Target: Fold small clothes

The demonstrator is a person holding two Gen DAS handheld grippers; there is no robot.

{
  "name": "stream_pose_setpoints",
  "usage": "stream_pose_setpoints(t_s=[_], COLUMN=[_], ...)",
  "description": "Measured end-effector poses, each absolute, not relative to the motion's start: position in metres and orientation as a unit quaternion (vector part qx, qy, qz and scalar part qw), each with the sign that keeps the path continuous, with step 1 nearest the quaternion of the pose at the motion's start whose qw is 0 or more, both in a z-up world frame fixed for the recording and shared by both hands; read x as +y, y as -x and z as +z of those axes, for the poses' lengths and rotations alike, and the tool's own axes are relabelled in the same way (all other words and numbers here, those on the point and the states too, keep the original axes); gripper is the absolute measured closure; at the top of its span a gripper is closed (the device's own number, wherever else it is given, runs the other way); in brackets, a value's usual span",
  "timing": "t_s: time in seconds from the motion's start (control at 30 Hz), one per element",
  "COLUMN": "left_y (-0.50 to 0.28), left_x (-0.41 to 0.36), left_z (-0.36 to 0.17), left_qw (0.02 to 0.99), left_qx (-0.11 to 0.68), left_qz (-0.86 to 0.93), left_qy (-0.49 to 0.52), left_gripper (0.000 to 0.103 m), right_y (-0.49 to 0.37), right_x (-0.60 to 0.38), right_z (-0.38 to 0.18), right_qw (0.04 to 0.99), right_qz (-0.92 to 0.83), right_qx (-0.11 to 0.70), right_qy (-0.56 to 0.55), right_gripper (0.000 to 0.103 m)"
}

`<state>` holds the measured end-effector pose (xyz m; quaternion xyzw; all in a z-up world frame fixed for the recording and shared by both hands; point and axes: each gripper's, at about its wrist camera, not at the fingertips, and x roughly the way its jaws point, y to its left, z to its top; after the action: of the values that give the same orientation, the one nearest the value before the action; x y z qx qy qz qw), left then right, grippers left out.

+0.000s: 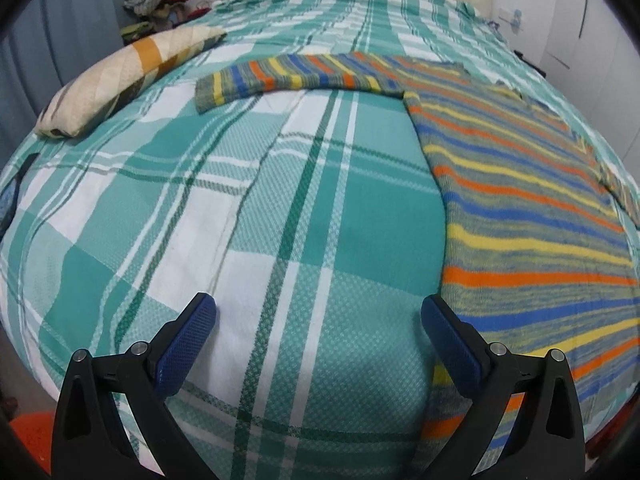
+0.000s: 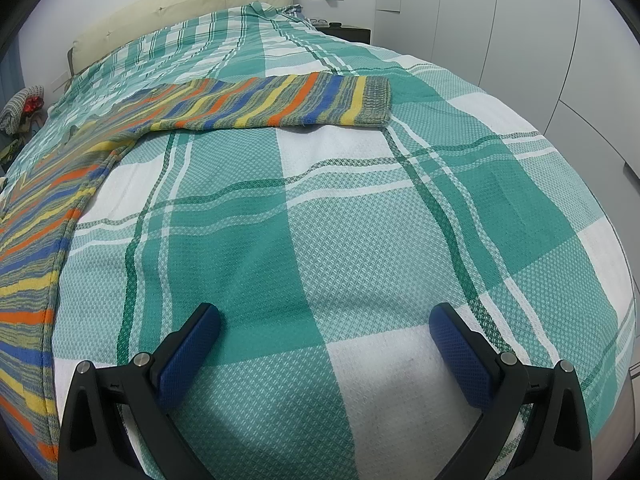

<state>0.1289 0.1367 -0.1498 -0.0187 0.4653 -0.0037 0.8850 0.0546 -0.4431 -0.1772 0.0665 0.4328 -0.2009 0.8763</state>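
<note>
Nearest the left wrist camera, the left gripper [image 1: 318, 312] reaches forward low over the bed with its two blue, textured finger pads [image 1: 188, 344] spread wide and nothing between them; it is released. Its right-hand pad lies at the very edge of the striped knitted sweater [image 1: 520, 200], over the hem side of that garment, though whether it touches the knit cannot be told. The left-hand pad sits above bare bedspread.

The right gripper [image 2: 324, 320] is posed the same way in its own view: level, pointing along the bed toward the headboard, blue pads [image 2: 460, 360] far apart and empty, so it too is released. Both of its pads hover over the teal-and-white checked woven bedspread [image 2: 360, 220], well apart from the sweater.

The sweater, in grey-green yarn with orange, yellow and blue bands, lies flat on the bedspread between the two grippers. Its body runs down the right side of the left wrist view and the left side of the right wrist view. One sleeve stretches straight out to each side, each ending in a ribbed cuff [image 2: 376, 100].

A cream quilted pillow with tan stripes [image 1: 120, 80] rests at the bed's left edge, beyond the sleeve. A padded cream headboard [image 2: 180, 4] stands at the far end.
</note>
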Motion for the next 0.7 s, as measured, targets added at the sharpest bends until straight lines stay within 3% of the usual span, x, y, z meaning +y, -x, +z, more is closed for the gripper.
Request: stream_pose_setpoints(t_s=[0.5,0.7], left_y=[-0.129,-0.129], left_x=[0.148,0.155], left_z=[-0.144,-0.141], left_qw=[0.892,0.897], left_qx=[0.45,0.44], left_qz=[0.016,0.021], left_qy=[0.039,0.049], left_gripper=[0.001,0.001], right_y=[-0.056,-0.077], right_x=[-0.443,-0.47], right_z=[-0.175,-0.15], right_qw=[0.875,0.848], right_qz=[-0.203,-0.14], right_qx=[0.435,0.502], right_qy=[-0.064,-0.098], right_gripper=[0.0,0.001])
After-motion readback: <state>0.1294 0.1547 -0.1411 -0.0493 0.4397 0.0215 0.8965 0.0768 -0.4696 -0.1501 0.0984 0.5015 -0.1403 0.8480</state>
